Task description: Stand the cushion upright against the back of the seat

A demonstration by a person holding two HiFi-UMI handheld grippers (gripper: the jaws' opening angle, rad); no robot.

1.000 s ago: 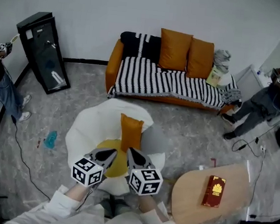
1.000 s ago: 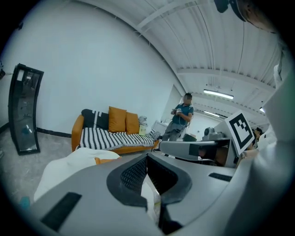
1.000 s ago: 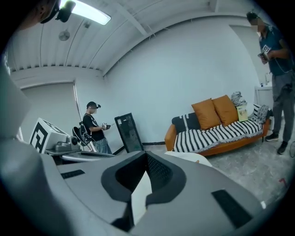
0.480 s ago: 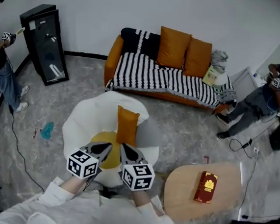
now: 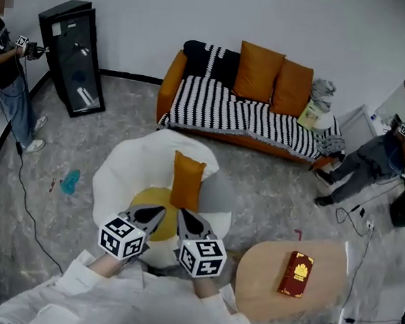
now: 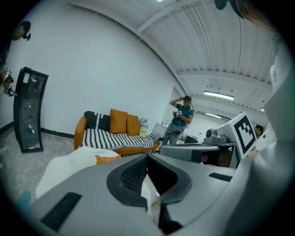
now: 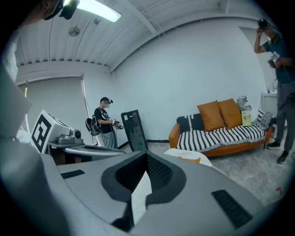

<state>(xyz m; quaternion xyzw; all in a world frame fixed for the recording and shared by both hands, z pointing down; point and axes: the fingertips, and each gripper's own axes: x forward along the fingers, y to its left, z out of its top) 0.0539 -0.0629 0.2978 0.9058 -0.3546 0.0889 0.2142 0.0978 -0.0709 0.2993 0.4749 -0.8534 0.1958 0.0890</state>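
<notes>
1. A thin black cable point(image 5: 30, 212) trails over the grey speckled floor well to the left of the seat. If the person steps round that side, a foot could catch it.
2. The soft white beanbag-style seat point(image 5: 126, 175) has a rounded, yielding back. In my judgement it could sag and let whatever leans on it slide.
3. The left gripper point(image 5: 156, 214) is clenched on nothing, its jaws meeting at the tips. It hovers over the front of the round yellow seat pad point(image 5: 155, 197), apart from the cushion. It would have to open before it could catch anything.
4. The orange rectangular fabric cushion point(image 5: 187, 182) stands upright on the yellow pad, and the head view suggests its back lies against the white seat back. The task looks nearly complete. Its narrow lower edge sits on a soft pad, so it may tip forward or sideways.
5. The right gripper point(image 5: 184, 218) is likewise closed and empty, just beside the left one and in front of the cushion. A prod from those closed tips could knock the cushion over rather than settle it.
6. A pale round wooden table point(image 5: 263, 270) carrying a red book point(image 5: 296, 273) sits near the person's right side. A wide swing of that arm could strike it.
</notes>
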